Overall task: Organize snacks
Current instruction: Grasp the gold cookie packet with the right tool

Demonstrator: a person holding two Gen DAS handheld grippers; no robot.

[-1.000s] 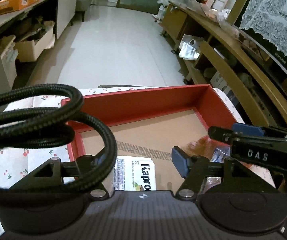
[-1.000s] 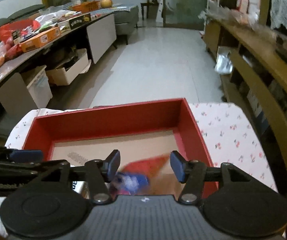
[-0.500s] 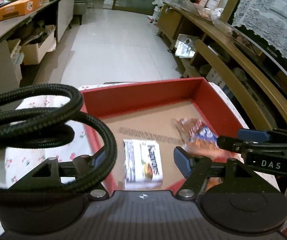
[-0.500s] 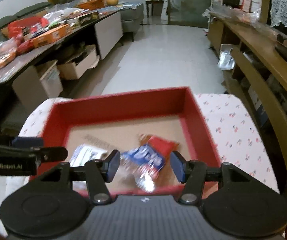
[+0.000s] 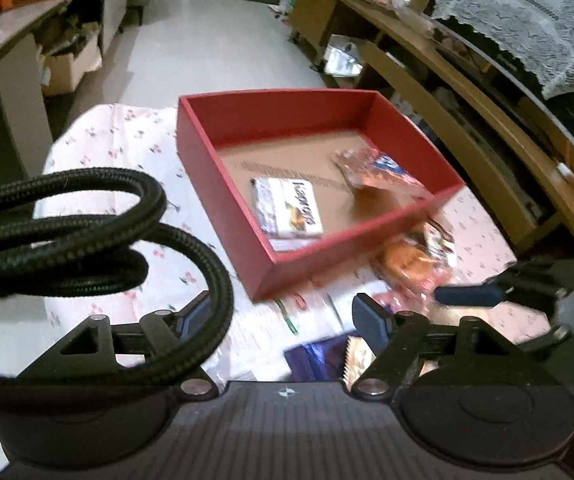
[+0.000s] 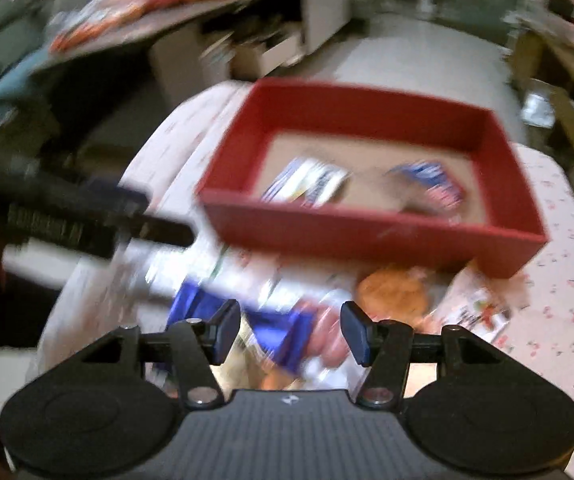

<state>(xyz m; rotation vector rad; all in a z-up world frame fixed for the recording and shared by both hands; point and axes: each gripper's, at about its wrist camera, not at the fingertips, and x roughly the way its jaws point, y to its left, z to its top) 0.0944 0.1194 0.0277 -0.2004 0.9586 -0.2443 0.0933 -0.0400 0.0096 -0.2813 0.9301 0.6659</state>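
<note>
Red cardboard dominates both views: the red box [image 5: 223, 176] sits toward the far edge of the table [image 5: 99, 184], which wears a cherry-print cloth. Two snacks lie inside it, a white packet [image 5: 287, 208] near the box's near wall and a red-and-blue packet [image 5: 383, 172] toward its right wall. Loose snacks wait on the cloth along the table's near edge, among them an orange-filled bag [image 5: 407, 260] just outside the box's near wall and a blue wrapper [image 6: 279, 332].

The left gripper [image 5: 279, 316] and the right gripper [image 6: 291, 330] both hang over that pile, each with fingers spread wide and nothing between them.

The right wrist view is heavily blurred, which suggests a fast sweep. Both tools crowd the same heap, so they could knock together, or a hasty pinch could catch two overlapping wrappers at once or crush the orange-filled bag. The braided cable [image 5: 87, 236] looping over the left gripper could also snag.

Half a second ago both cameras sat close above the box; now they have drawn back to the near edge, and the pile has come into view.
</note>
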